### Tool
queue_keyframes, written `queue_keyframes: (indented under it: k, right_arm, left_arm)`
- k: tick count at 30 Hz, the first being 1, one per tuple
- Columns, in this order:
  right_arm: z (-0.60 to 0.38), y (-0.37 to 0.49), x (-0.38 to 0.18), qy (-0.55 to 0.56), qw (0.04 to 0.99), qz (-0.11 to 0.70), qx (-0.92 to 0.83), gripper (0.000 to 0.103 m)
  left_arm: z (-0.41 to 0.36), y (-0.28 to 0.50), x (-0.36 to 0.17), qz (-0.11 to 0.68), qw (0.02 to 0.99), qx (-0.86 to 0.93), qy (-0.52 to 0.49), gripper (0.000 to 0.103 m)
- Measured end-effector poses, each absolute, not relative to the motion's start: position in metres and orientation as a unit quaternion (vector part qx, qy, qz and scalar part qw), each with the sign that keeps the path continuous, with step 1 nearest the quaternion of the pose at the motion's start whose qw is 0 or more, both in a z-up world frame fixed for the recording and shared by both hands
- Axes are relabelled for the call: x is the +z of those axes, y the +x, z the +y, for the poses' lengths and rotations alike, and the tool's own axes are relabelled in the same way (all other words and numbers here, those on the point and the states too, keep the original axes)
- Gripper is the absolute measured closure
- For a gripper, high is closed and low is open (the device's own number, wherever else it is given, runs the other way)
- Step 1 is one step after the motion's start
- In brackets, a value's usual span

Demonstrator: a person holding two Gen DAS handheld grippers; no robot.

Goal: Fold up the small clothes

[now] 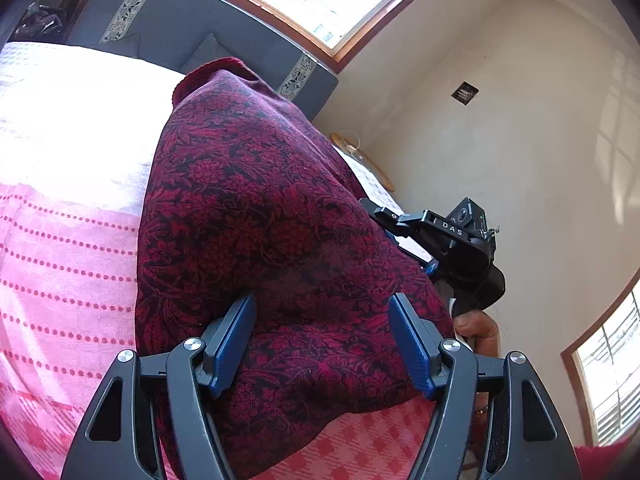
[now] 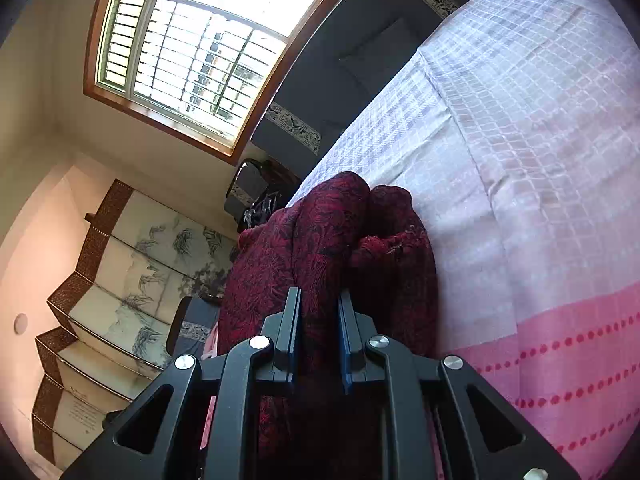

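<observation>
One garment: a maroon floral-print top lay bunched on the bed, over the pink dotted bedspread.
Right tongs: pressed nearly together, pinching a fold of the top.
Left tongs: spread wide, pads either side of the cloth, not gripping.
Surroundings: grey headboard, window, folding screen.

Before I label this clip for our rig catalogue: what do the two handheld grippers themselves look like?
Both are matte black plastic with triangular cut-outs and round silver pivot screws. Each finger carries a flat blue pad. Seen from the left gripper, the right gripper has white "DAS" lettering on its side and a boxy black camera block on top. No sleeve shows.
</observation>
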State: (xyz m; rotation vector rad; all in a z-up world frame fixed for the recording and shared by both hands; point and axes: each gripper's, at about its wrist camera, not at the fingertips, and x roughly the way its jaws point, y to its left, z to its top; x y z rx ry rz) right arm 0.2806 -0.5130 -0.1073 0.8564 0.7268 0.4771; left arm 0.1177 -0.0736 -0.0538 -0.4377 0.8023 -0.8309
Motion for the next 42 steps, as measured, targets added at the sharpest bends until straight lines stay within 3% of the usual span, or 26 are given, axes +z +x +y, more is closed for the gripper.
queue_keyframes:
  k: [6, 8, 12, 20, 21, 23, 26, 28, 33, 39, 42]
  right_arm:
    - [-0.509, 0.288, -0.106, 0.355, 0.837, 0.352, 0.222, 0.088]
    - [-0.509, 0.286, -0.102, 0.353, 0.84, 0.35, 0.22, 0.081]
    - [-0.512, 0.26, -0.077, 0.338, 0.856, 0.332, 0.206, 0.079]
    - [-0.481, 0.217, -0.071, 0.293, 0.837, 0.397, 0.236, 0.074]
    - [-0.476, 0.216, -0.077, 0.284, 0.839, 0.404, 0.23, 0.074]
    - [-0.472, 0.216, -0.08, 0.269, 0.845, 0.402, 0.23, 0.097]
    - [-0.478, 0.202, -0.067, 0.262, 0.866, 0.366, 0.216, 0.097]
    - [-0.486, 0.196, -0.063, 0.258, 0.874, 0.357, 0.208, 0.098]
    - [-0.477, 0.204, -0.103, 0.23, 0.864, 0.409, 0.186, 0.097]
    - [-0.485, 0.197, -0.106, 0.276, 0.858, 0.39, 0.189, 0.09]
    - [-0.474, 0.189, -0.092, 0.238, 0.873, 0.392, 0.167, 0.078]
  left_arm:
    - [-0.082, 0.114, -0.053, 0.367, 0.83, -0.387, -0.162, 0.034]
    - [-0.079, 0.114, -0.054, 0.366, 0.827, -0.389, -0.174, 0.032]
    - [-0.077, 0.115, -0.056, 0.368, 0.825, -0.388, -0.182, 0.031]
    - [-0.081, 0.111, -0.055, 0.361, 0.831, -0.386, -0.175, 0.03]
    - [-0.081, 0.11, -0.055, 0.362, 0.831, -0.384, -0.177, 0.029]
    - [-0.078, 0.108, -0.052, 0.368, 0.83, -0.377, -0.183, 0.029]
    - [-0.069, 0.105, -0.041, 0.371, 0.829, -0.366, -0.204, 0.029]
    - [-0.066, 0.103, -0.036, 0.366, 0.833, -0.365, -0.196, 0.022]
    - [-0.078, 0.1, -0.046, 0.375, 0.844, -0.355, -0.143, 0.019]
    - [-0.079, 0.096, -0.049, 0.37, 0.849, -0.354, -0.13, 0.019]
    - [-0.08, 0.096, -0.048, 0.369, 0.85, -0.353, -0.127, 0.019]
